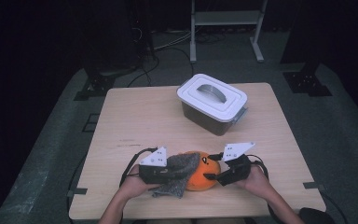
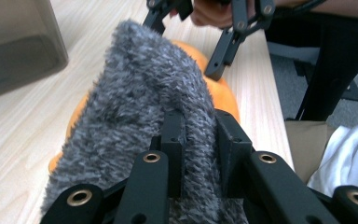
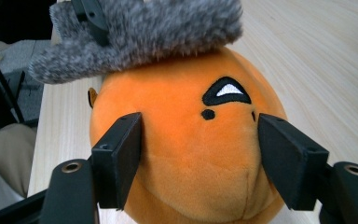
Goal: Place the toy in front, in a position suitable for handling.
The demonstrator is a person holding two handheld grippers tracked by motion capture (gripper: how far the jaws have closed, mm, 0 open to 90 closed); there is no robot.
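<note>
Plush toy (image 1: pixel 204 176), orange and round, near the front edge of the bench (image 1: pixel 135 116), with grey fuzzy cloth (image 1: pixel 179 175) draped over its top. Left tongs (image 2: pixel 200 140) clamped on the cloth; right tongs (image 3: pixel 198 158) spread wide around the toy's sides, pads at the fabric, grip uncertain. Probably light, soft, squashy; best pinched across the middle. Pale wood surface, lidded plastic box (image 1: pixel 213 102) farther back, dark room beyond.

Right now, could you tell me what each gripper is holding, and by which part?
The left gripper pinches a fold of the grey fuzzy cloth. The right gripper grips the orange plush toy by its sides.
</note>
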